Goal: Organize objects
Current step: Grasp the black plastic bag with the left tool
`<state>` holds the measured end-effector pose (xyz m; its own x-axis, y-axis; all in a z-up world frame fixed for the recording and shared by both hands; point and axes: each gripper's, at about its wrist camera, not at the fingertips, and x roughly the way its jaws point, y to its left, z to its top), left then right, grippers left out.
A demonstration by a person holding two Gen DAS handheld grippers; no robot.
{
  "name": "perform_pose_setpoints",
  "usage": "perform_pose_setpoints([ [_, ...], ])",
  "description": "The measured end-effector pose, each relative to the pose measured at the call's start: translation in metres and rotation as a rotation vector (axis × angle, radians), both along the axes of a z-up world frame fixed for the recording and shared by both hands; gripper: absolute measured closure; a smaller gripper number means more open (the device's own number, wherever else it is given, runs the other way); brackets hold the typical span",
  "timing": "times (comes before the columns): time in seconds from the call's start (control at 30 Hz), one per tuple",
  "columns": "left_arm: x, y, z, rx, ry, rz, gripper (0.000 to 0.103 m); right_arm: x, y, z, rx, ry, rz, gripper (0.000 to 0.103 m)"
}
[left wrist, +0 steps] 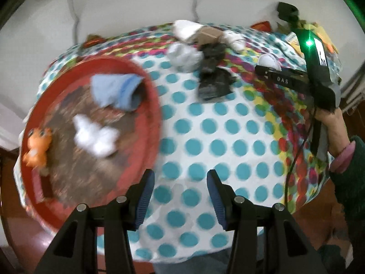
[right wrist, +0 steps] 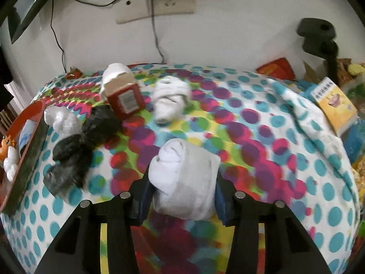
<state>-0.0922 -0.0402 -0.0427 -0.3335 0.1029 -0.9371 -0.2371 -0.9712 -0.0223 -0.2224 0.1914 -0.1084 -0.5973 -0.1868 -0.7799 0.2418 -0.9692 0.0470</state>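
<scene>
A round red tray (left wrist: 150,84) sits at the table's left and holds a light blue cloth (left wrist: 116,91), a white sock bundle (left wrist: 95,137) and an orange toy (left wrist: 37,146). My left gripper (left wrist: 180,196) is open and empty over the dotted tablecloth, right of the tray. My right gripper (right wrist: 182,187) is shut on a rolled white sock (right wrist: 184,180), held above the cloth; this gripper also shows in the left wrist view (left wrist: 273,73). On the table lie a black bundle (right wrist: 84,146), a white bundle (right wrist: 61,118), another white sock roll (right wrist: 170,100) and a red box (right wrist: 125,100).
The table stands against a white wall with a socket and cables (right wrist: 157,4). A yellow box (right wrist: 335,105), a red packet (right wrist: 277,68) and clutter crowd the right edge. A black stand (right wrist: 319,38) rises at the back right. The tray's rim (right wrist: 25,159) shows at the left.
</scene>
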Motion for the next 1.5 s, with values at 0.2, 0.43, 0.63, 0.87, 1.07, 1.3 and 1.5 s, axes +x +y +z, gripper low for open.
perform_pose_setpoints([
  [0.2,-0.033,0.037,-0.005,0.118,-0.045,-0.079,0.054,0.007,0.029,0.000,-0.035,-0.005,-0.028,0.059],
  [0.43,-0.089,0.073,0.004,0.142,-0.003,-0.135,0.054,0.008,0.019,-0.001,0.041,0.000,-0.016,0.056],
  [0.63,-0.139,0.089,0.001,0.092,0.003,-0.157,0.054,0.008,0.022,0.000,0.029,-0.002,-0.014,0.055],
  [0.87,-0.173,0.106,-0.019,0.076,-0.071,-0.171,0.054,0.007,0.024,0.002,-0.005,-0.006,-0.011,0.053],
  [1.07,-0.192,0.102,-0.033,0.059,-0.100,-0.118,0.054,0.007,0.024,0.000,-0.016,-0.008,-0.008,0.052],
  [1.3,-0.199,0.089,-0.034,0.090,-0.111,-0.068,0.054,0.008,0.024,-0.001,-0.022,-0.009,-0.005,0.050],
  [1.5,-0.199,0.086,-0.030,0.104,-0.110,-0.060,0.054,0.008,0.022,-0.001,-0.022,-0.009,-0.004,0.048],
])
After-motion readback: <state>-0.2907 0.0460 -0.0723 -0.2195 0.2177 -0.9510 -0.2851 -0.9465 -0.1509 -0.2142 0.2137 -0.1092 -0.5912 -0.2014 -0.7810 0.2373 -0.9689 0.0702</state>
